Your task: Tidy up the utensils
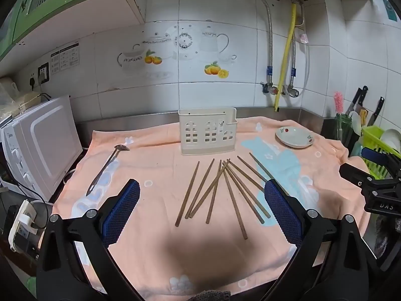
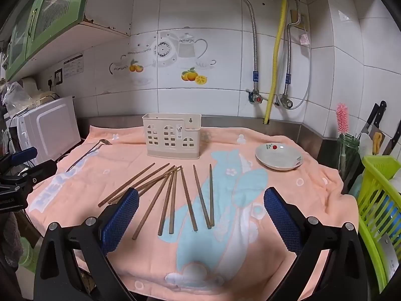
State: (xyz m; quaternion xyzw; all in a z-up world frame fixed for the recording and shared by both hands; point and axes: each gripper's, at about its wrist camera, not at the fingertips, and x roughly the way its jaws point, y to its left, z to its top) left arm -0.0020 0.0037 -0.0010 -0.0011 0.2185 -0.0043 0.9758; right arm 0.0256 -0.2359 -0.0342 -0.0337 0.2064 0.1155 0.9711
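White kitchen tiles back a peach towel (image 1: 160, 170). Both the left gripper (image 1: 201, 195) and the right gripper (image 2: 200, 204) hover open and empty over nine wooden chopsticks (image 2: 173, 198) fanned before one cream holder (image 2: 173, 135). One spoon (image 1: 107, 168) lies left, one dish (image 2: 278, 156) right. Only the right view shows the whole green basket (image 2: 376, 200).

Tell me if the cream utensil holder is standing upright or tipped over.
Upright. The utensil holder stands on its base on the peach towel, open top upward, window cutouts level. No utensil shows above its rim; the chopsticks lie in front.
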